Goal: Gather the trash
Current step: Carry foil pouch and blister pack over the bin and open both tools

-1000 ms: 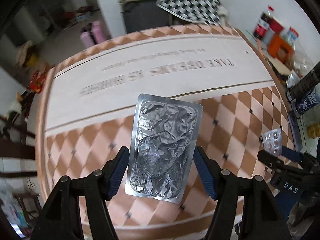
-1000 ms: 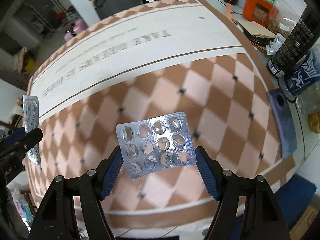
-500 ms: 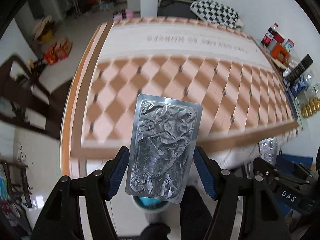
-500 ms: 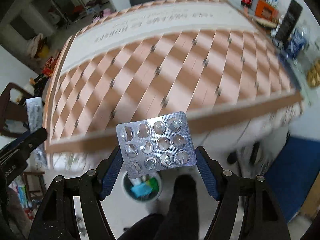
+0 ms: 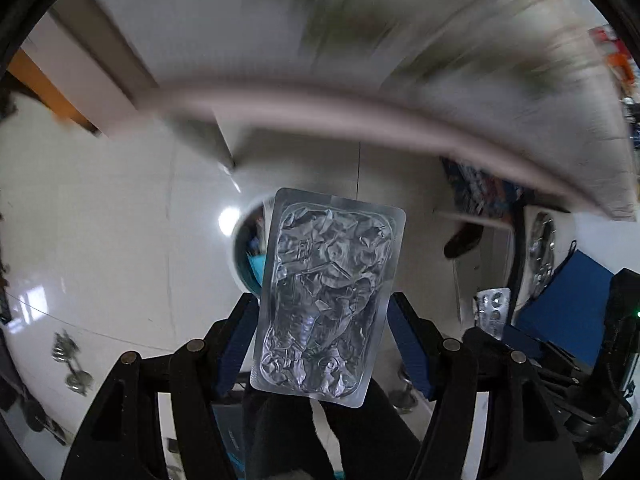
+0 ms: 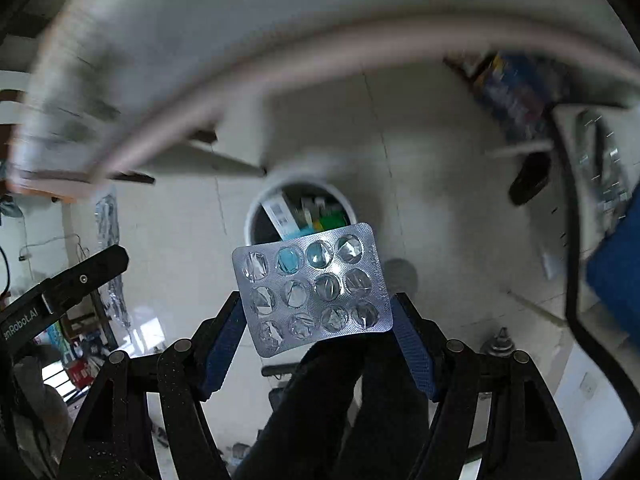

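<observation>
While clamped | left hand-held gripper point(image 5: 324, 336): foil tray point(image 5: 326, 292) | right hand-held gripper point(image 6: 318, 316): blister pack point(image 6: 314, 288)

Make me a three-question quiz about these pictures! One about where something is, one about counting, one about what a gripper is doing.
1. Where is the trash bin?
A. On the table
B. On the floor below the grippers
C. On a chair

2. How many bubbles does the pill sheet in the right gripper have?
A. Six
B. Twelve
C. Twenty

3. What is the left gripper doing?
A. Hanging open, empty
B. Resting on the table
C. Gripping a crumpled foil pack

Answers:
1. B: its round white rim shows on the pale floor tiles.
2. B: three rows of four.
3. C: both blue fingers press its sides.
</observation>
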Available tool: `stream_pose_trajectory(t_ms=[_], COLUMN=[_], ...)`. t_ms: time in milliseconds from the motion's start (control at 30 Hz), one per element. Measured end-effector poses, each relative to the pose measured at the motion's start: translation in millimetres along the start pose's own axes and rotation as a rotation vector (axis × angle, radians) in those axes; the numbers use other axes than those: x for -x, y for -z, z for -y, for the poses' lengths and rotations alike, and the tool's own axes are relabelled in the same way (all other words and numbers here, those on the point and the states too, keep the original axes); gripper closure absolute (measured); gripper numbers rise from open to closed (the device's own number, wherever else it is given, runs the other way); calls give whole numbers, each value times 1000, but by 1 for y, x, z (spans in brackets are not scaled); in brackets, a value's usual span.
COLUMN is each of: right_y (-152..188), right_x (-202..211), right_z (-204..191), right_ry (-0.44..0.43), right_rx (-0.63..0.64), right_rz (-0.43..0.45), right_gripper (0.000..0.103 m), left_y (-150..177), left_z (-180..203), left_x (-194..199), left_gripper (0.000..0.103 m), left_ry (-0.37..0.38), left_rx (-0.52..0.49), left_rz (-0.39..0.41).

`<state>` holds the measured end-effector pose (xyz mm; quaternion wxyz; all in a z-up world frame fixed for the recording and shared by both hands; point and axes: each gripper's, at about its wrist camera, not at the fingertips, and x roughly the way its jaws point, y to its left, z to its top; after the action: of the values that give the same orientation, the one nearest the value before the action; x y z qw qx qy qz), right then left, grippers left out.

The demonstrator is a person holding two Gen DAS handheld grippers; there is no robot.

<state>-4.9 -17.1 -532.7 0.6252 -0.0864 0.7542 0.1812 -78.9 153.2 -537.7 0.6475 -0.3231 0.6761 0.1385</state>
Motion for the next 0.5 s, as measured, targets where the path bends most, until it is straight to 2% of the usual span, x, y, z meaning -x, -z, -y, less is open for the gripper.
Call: stream_pose_trajectory(t_ms=[167,233,267,300,367,500], right_y=[-12,-20,-27,-31,-38,-47], right_x=[-109,-153,-168,-183,-214,-253], right_z=[14,19,22,18,17,8], right_ry=[3,-2,-4,-6,-13,-32], right_rx=[24,30,29,31,35,55], right_rz=[-78,-98,-105,-109,-113,-108], right_gripper=[29,29,29,28,27,24], left_y=[-15,-19,-20,-21,-18,-10], left_z=[-36,-50,-59,-67,-79,-101], left_x=[-123,-158,-168,-181,-199,-206], left_gripper=[36,24,12,6,6,6], left_ry=[45,53,49,47,33,-29], left_rx=[45,60,71,84,102,121], left_rz=[-100,-116,-117,-118,-123,-81])
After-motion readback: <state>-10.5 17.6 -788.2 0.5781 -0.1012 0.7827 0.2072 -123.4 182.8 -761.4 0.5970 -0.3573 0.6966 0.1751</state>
